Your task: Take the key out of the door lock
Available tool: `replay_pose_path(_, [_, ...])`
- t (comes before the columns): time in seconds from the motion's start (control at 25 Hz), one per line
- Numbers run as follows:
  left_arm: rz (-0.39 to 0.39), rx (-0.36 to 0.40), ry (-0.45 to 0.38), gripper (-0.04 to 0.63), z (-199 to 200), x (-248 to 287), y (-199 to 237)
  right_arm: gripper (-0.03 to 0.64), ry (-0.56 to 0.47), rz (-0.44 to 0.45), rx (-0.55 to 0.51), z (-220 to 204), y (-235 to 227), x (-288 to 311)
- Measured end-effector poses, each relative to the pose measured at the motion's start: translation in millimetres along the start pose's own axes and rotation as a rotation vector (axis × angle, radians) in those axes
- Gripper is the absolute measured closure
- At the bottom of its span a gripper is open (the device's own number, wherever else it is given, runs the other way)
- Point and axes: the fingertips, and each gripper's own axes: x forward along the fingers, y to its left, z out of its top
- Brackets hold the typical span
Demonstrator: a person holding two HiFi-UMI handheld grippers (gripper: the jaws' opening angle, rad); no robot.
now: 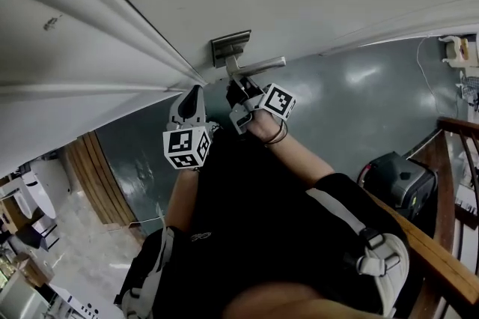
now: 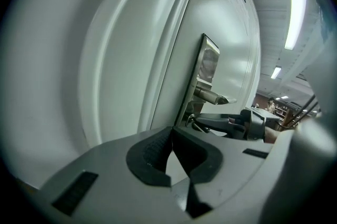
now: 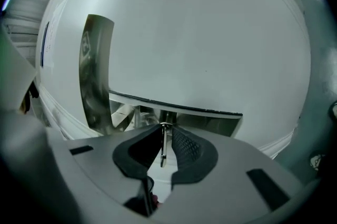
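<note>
1. The right gripper (image 3: 164, 128) is clenched on the key (image 3: 164, 145), which stands edge-on between its pads.
2. Just above its jaws, the lever handle (image 3: 210, 121) runs crosswise, and its dark edge leaves little headroom.
3. To its left, the steel plate (image 3: 95, 70) rises flat against the door (image 3: 210, 33).
4. The left gripper (image 2: 172, 132) sits just beside the right one. Its pads are closed tip to tip on nothing, and it is close to the door's raised moulding.
5. In the head view, open floor (image 1: 359, 100) lies to the right gripper's right, and the wooden railing (image 1: 449, 160) is well apart.
</note>
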Motion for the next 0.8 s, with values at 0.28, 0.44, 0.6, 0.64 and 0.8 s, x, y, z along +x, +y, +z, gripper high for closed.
replay_pose_path(0.28, [-0.037,0.014,0.002,0.571,-1,3,4,0.575,-0.066,-0.003,0.021,0,1,2])
replay_pose_path(0.44, [-0.004,0.001,-0.017,0.571,1,2,3,0.583,-0.077,-0.011,0.066,0,0,0])
replay_pose_path(0.6, [0.031,-0.023,-0.03,0.571,2,-5,-2,0.584,-0.067,-0.016,0.079,0,0,0])
replay_pose_path(0.64, [0.035,-0.025,-0.033,0.571,1,-7,-4,0.584,-0.068,-0.012,0.082,0,0,0])
replay_pose_path(0.8, [0.06,-0.032,-0.036,0.571,-3,-15,-4,0.586,-0.076,-0.001,0.083,-1,3,1])
